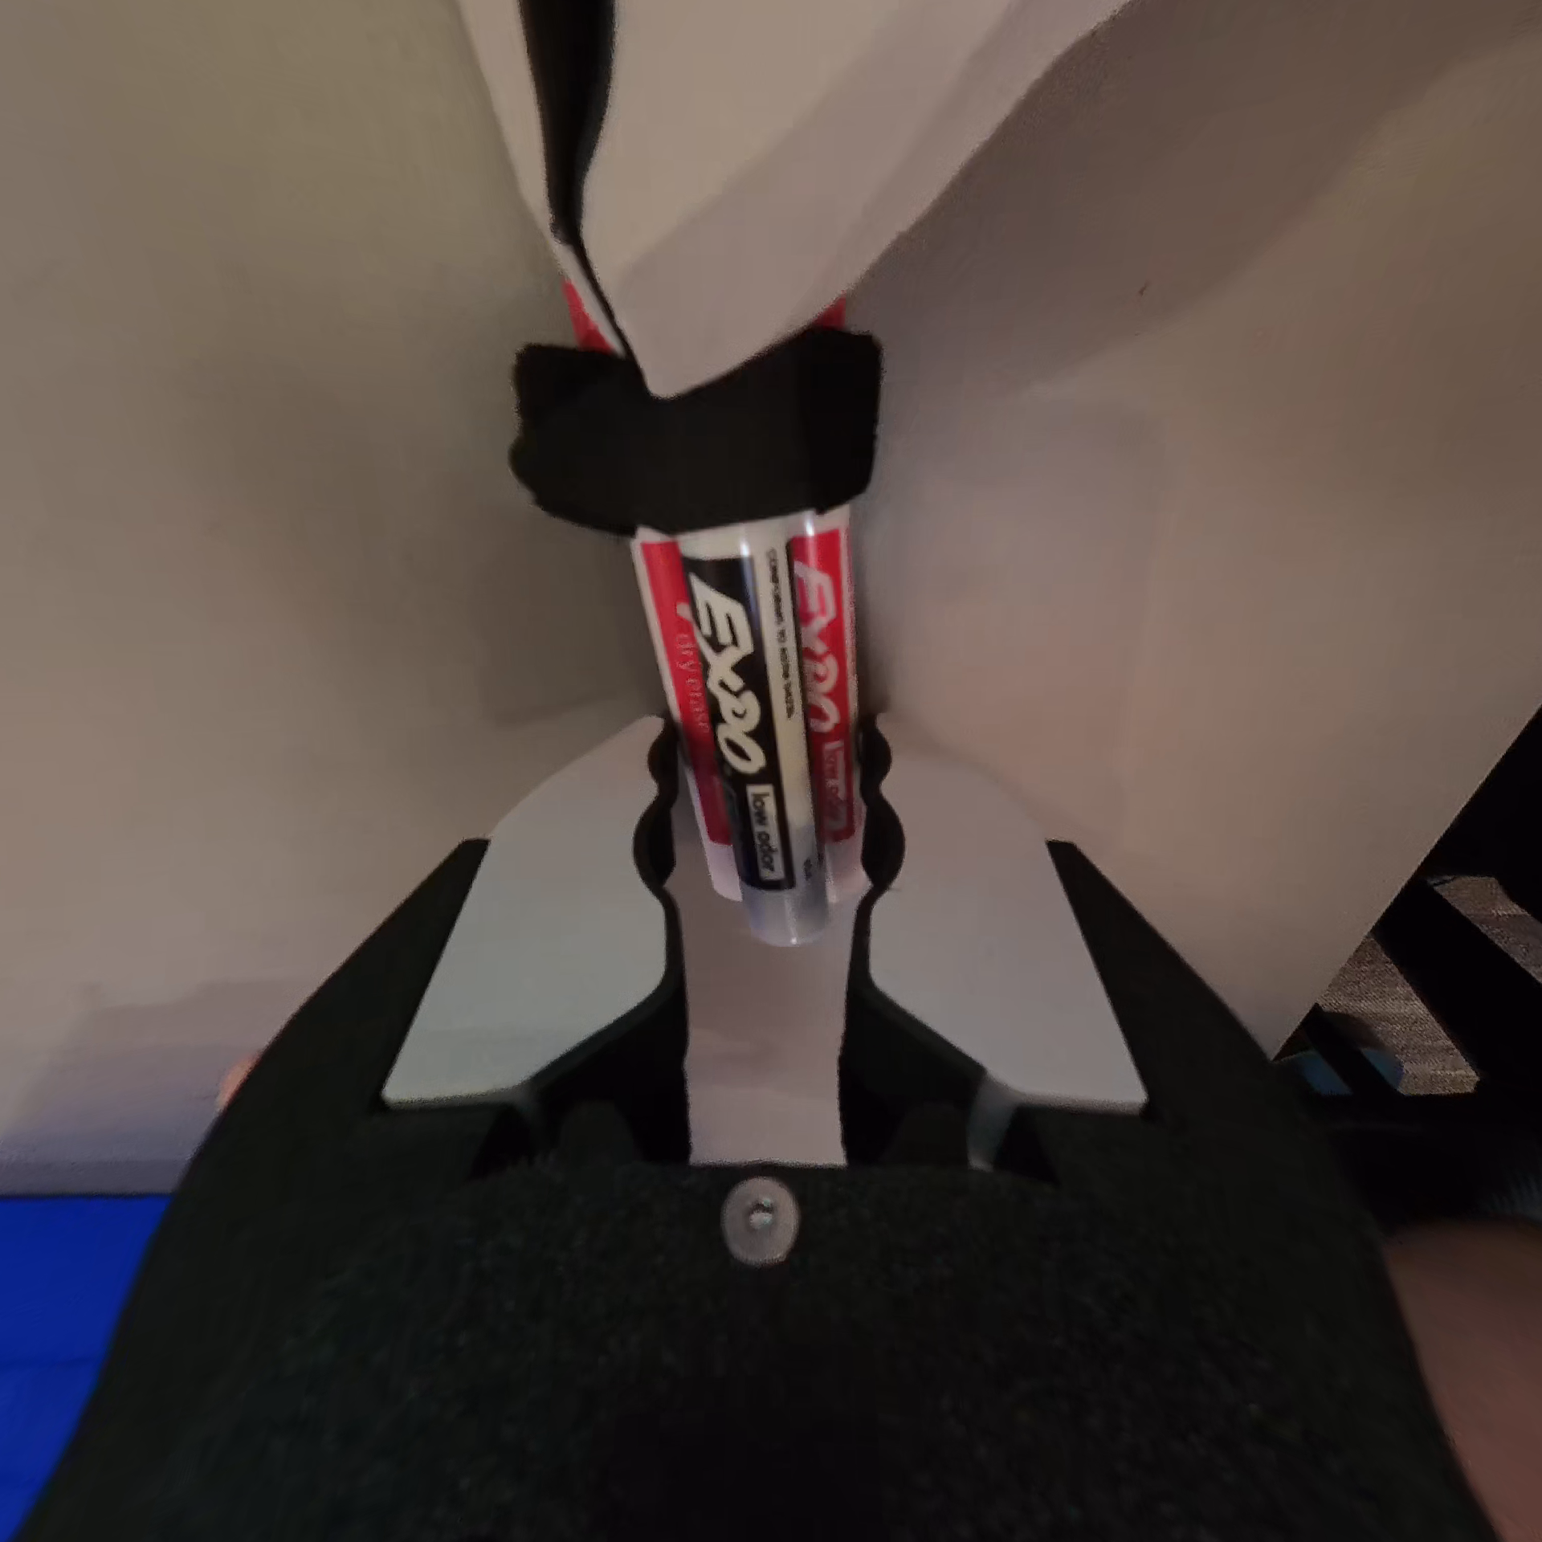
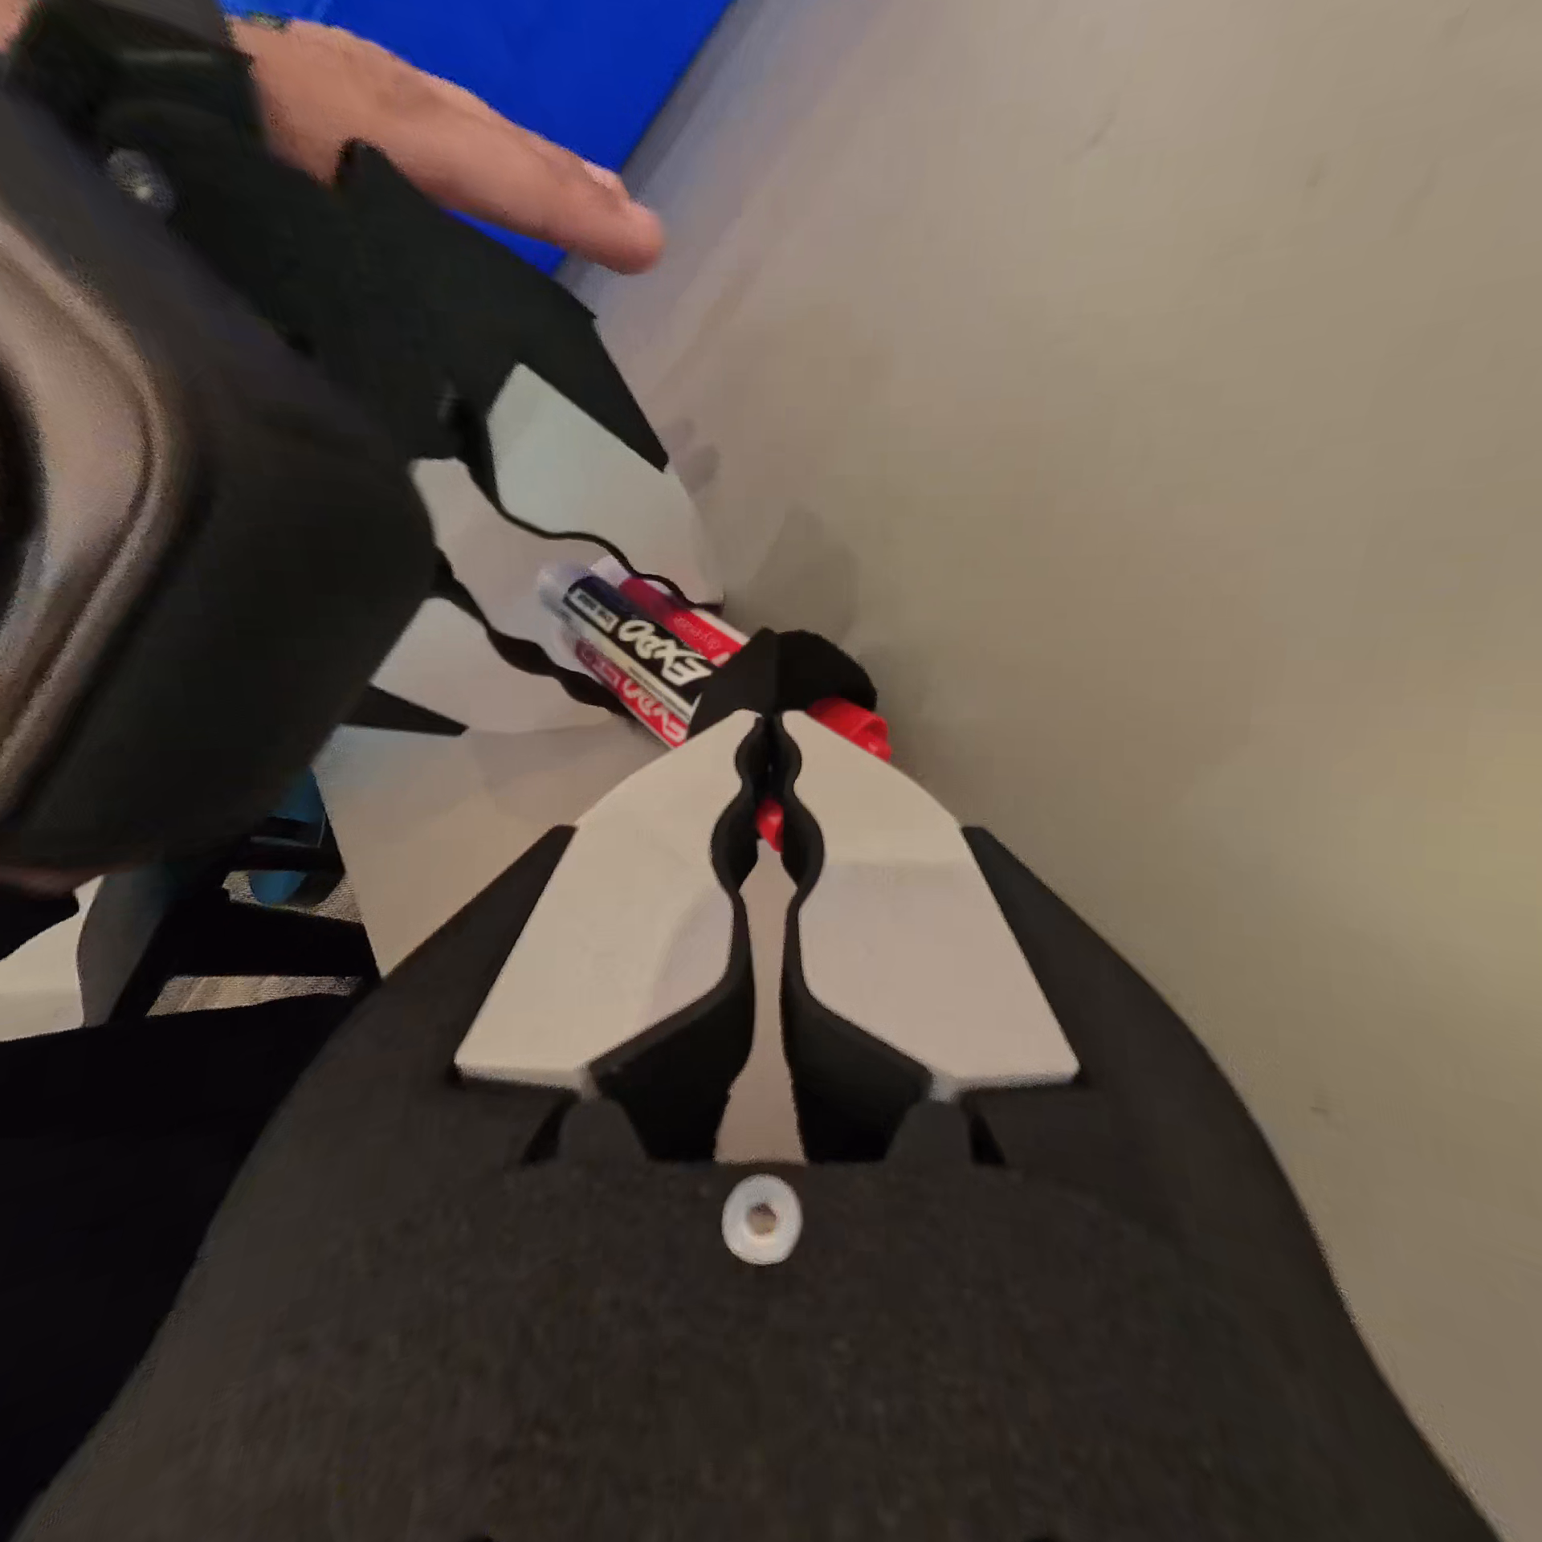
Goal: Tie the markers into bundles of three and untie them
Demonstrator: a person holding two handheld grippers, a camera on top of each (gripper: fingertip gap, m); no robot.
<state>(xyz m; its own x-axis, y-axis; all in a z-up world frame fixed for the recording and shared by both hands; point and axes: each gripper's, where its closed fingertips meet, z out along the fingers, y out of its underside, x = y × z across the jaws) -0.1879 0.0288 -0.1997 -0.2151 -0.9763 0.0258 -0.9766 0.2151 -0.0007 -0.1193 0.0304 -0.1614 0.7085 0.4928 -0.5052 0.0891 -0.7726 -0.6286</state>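
I have the left hand-held gripper (image 1: 768, 822) clamped on the tail ends of the three red and black dry-erase markers (image 1: 751, 718), steadying them just above the beige desk (image 1: 250, 584), while my right hand-held gripper (image 2: 769, 734), nearly closed, pinches the black fabric strap (image 2: 780, 667) ahead of it, probably to work the wrap.

Left tool (image 1: 768, 822): fingers parted, both pads pressed on the sides of the markers (image 1: 751, 709). Right tool (image 2: 769, 734): fingers nearly together, tips pinching the black strap (image 2: 780, 663), angled in from across the left. Hand (image 2: 467, 142) on the left tool, fingers extended flat.
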